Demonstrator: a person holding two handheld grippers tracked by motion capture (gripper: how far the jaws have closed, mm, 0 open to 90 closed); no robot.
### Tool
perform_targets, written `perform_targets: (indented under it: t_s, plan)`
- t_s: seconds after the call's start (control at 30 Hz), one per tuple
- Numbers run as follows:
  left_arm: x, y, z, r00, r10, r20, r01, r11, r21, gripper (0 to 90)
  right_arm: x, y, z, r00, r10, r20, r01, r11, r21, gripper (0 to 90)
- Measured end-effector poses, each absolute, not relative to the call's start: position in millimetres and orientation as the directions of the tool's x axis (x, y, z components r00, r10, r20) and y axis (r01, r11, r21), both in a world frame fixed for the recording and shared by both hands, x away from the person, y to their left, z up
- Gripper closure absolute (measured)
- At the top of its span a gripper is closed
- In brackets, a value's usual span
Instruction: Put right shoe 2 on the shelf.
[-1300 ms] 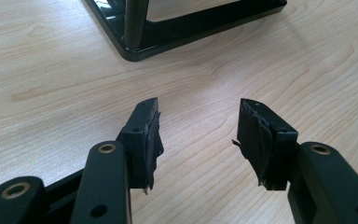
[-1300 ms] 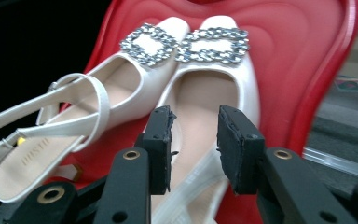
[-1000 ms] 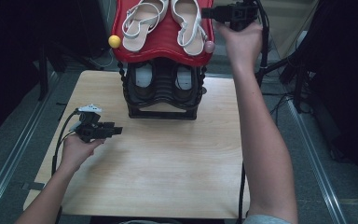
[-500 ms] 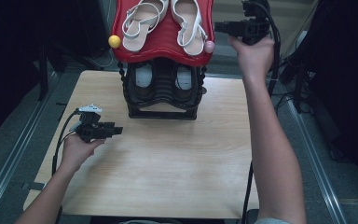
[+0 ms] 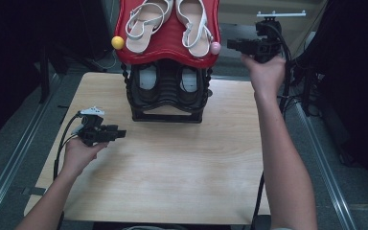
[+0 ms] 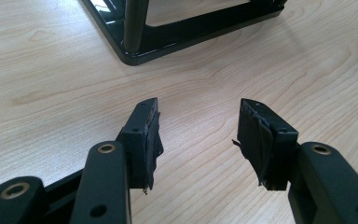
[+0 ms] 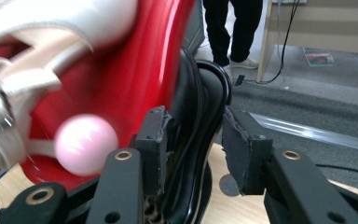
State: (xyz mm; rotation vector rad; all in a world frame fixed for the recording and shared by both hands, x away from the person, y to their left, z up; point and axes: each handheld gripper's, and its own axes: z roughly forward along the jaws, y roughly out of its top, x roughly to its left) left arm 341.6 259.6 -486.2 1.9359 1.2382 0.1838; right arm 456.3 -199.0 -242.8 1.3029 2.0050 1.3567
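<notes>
My right gripper [image 5: 232, 44] is up beside the right edge of the red shelf [image 5: 167, 45], level with the pink ball [image 5: 215, 47] at that shelf's front right corner. Its fingers [image 7: 153, 140] have just been opening and stand wide apart; nothing is pressed between the pads. In the right gripper view the pink ball [image 7: 86, 144] lies just left of the left finger, apart from it, and the black rack frame [image 7: 200, 116] runs behind the gap between the fingers. My left gripper [image 5: 117, 133] rests low over the desk [image 5: 172, 163], left of the rack's base, well apart from the right gripper. Its fingers [image 6: 142, 135] are spread wide over bare wood and hold nothing; the rack's front corner [image 6: 135, 51] sits ahead of them, not touching. The rack [image 5: 167, 93] stands at the far middle of the desk. A pair of white sandals [image 5: 172, 21] lies side by side on the red shelf, straps up. A second pair of shoes [image 5: 167, 79] sits on the lower tier inside the black frame. A yellow ball [image 5: 118, 42] marks the shelf's front left corner. In the right gripper view, a person's legs [image 7: 233, 28] stand on the floor beyond the rack.
</notes>
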Motion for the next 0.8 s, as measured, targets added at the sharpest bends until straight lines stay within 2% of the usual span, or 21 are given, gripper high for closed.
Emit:
perform_targets:
  t_s: [0.8]
  plan:
    - [342.0, 259.6, -486.2, 0.511, 0.811, -0.283, 0.690, -0.192, 0.698, 48.7, 440.1, -219.6, -336.2, -0.486, 0.843, 0.231, 0.548, 0.088, 0.832, 61.3]
